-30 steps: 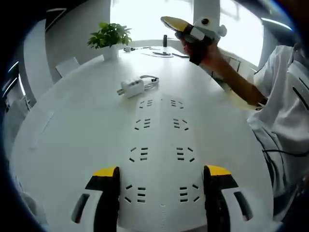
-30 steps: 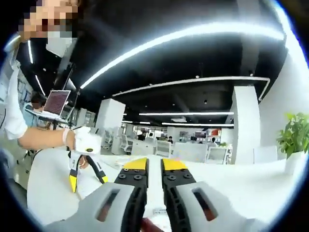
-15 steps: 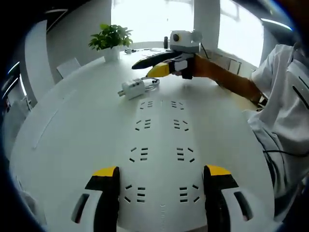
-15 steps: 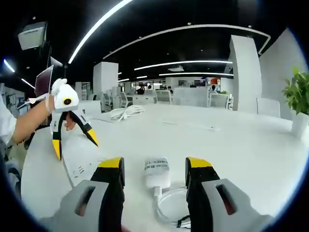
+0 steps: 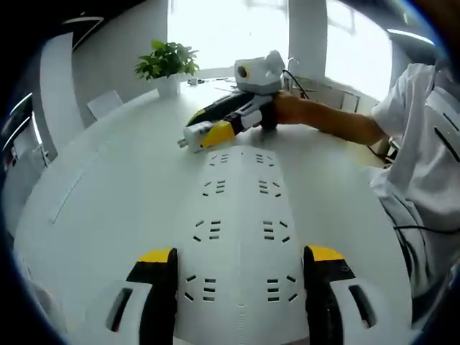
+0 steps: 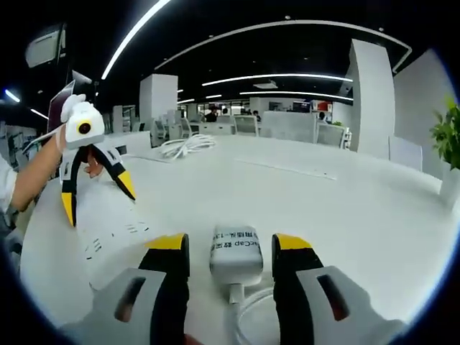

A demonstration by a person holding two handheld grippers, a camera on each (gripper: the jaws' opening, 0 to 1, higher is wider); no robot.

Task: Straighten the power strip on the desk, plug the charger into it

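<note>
Right tool [image 6: 230,248] wide apart at bottom centre of the right gripper view, astride the white charger [image 6: 235,253] but apparently not yet clamped on it; charger on the counter [image 6: 345,208], cable [image 6: 248,316] trailing back toward the frame's bottom edge. Left tool [image 5: 241,262] spread wide at bottom of the left gripper view, straddling the power strip [image 5: 241,215] lying lengthwise up the frame centre, contact unclear. Strip seemingly straight already; gripping and plugging of the charger left.
</note>
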